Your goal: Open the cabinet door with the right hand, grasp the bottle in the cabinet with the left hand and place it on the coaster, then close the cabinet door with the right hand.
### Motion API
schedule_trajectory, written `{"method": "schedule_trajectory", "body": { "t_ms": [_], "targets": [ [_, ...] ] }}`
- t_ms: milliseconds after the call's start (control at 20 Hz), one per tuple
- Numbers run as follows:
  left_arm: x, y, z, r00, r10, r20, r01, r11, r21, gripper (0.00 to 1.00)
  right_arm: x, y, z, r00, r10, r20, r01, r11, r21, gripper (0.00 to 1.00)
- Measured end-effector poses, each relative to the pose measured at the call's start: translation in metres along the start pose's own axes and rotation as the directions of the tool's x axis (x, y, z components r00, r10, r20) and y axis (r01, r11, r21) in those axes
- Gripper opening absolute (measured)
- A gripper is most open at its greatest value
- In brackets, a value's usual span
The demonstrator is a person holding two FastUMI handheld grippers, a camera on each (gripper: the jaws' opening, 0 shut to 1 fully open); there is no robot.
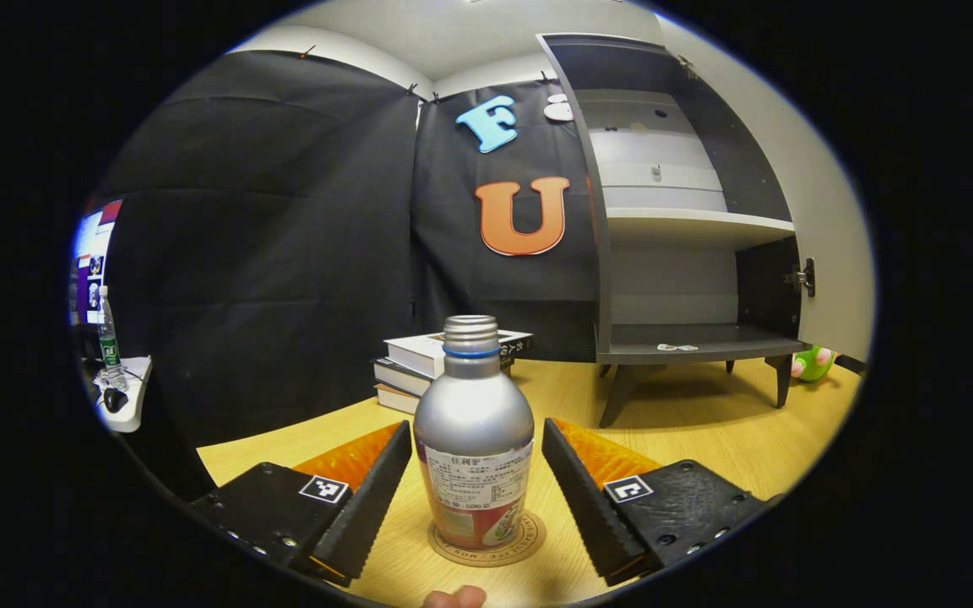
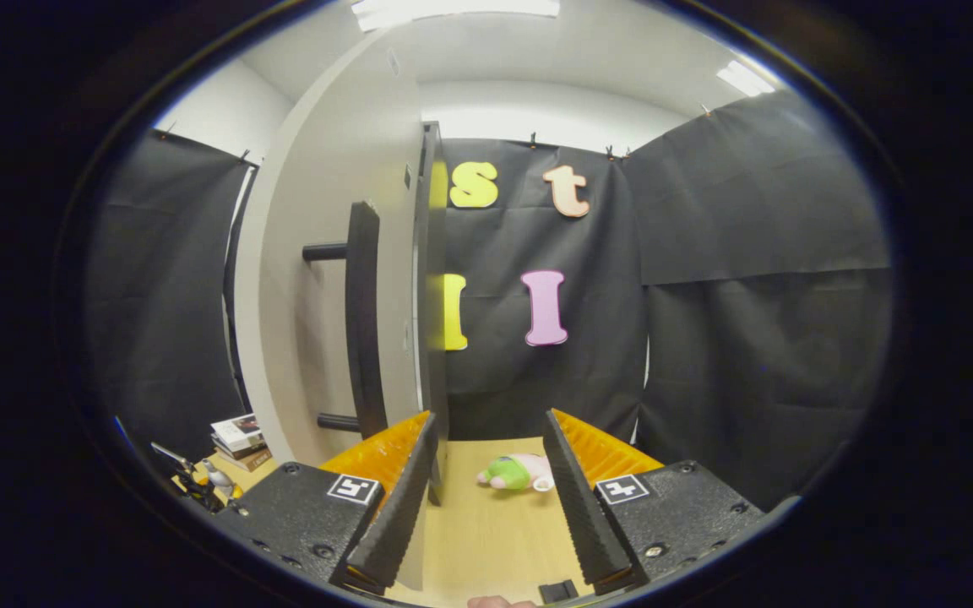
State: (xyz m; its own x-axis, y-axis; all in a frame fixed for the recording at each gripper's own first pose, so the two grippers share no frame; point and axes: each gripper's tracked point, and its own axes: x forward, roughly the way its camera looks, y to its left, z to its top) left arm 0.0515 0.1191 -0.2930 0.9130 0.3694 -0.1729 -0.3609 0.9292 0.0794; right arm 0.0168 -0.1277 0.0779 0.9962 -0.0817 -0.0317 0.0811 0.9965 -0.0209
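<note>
Silver bottle [image 1: 474,431] on coaster [image 1: 529,538], between open left gripper [image 1: 476,490]

Matt metal bottle [image 1: 474,422] with glossy paper label; smooth wooden table [image 1: 706,431].

The left gripper [image 1: 476,485] sits low and level, jaws spread wide with a gap on each side, gripping nothing. The right gripper [image 2: 486,490] is likewise level, jaws parted and empty. A fingertip [image 1: 455,598] shows at the near edge.
</note>
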Motion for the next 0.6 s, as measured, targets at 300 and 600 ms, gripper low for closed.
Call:
{"method": "schedule_trajectory", "body": {
  "t_ms": [300, 600],
  "targets": [
    [-0.016, 0.009, 0.094, 0.995, -0.021, 0.098, 0.017, 0.999, 0.042, 0.96, 0.007, -0.003, -0.005, 1.000, -0.001, -0.002, 0.002, 1.000, 0.027, 0.80],
    [-0.034, -0.032, 0.201, 0.969, -0.227, 0.095, 0.226, 0.974, 0.022, 0.96, 0.015, -0.006, -0.003, 0.999, -0.014, 0.040, 0.011, 0.998, 0.057, 0.79]
  ]
}}
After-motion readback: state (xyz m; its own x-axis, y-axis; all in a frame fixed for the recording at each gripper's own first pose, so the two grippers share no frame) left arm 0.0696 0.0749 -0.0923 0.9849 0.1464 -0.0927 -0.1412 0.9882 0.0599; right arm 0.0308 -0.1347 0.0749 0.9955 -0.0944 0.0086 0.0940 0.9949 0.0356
